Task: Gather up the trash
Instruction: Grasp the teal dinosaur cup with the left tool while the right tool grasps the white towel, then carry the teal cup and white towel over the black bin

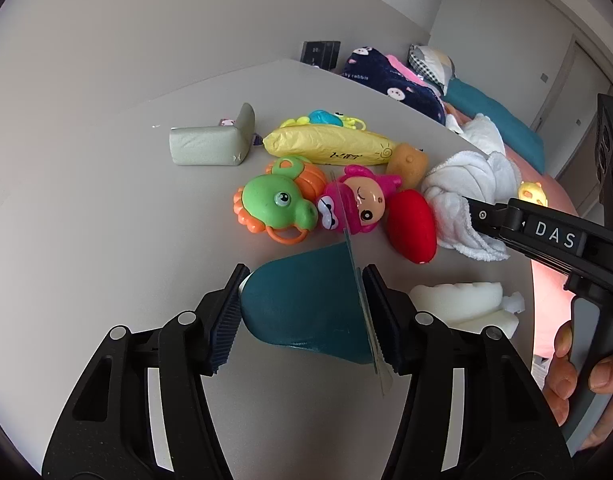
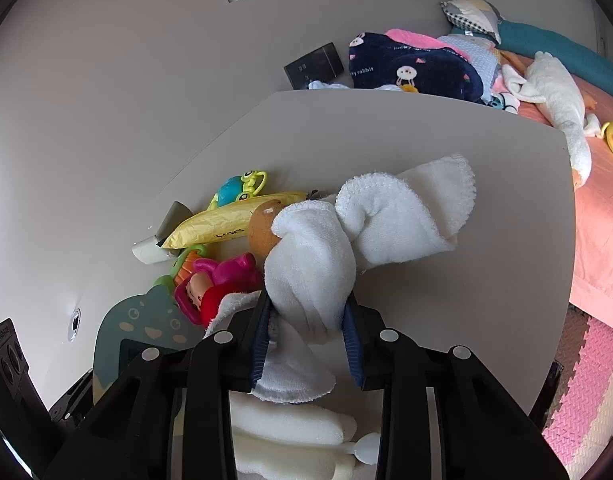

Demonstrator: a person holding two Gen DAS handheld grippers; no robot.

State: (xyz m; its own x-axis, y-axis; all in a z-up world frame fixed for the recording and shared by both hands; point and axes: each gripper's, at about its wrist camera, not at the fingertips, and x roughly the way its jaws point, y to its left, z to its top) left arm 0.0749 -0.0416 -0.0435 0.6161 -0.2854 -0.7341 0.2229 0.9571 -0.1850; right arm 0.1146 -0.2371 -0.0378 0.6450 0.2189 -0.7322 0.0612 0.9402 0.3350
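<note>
My left gripper (image 1: 302,312) holds a teal flat dustpan-like scoop (image 1: 306,300) on the grey table (image 1: 106,208); its jaws press the scoop's sides. The scoop also shows in the right wrist view (image 2: 146,328). My right gripper (image 2: 306,344) is shut on a white crumpled cloth (image 2: 346,236), lifted slightly above the table. The cloth (image 1: 466,192) and right gripper (image 1: 478,216) also show in the left wrist view. A yellow wrapper (image 1: 330,146) and white foam piece (image 1: 458,300) lie near.
Toys crowd the middle: green frog rattle (image 1: 278,204), pink doll (image 1: 358,200), red plush (image 1: 414,226), brown ball (image 1: 406,162). A grey foam corner guard (image 1: 210,140) lies at left. A bed (image 2: 602,216) with clothes is at the right. The table edge (image 2: 562,280) is close.
</note>
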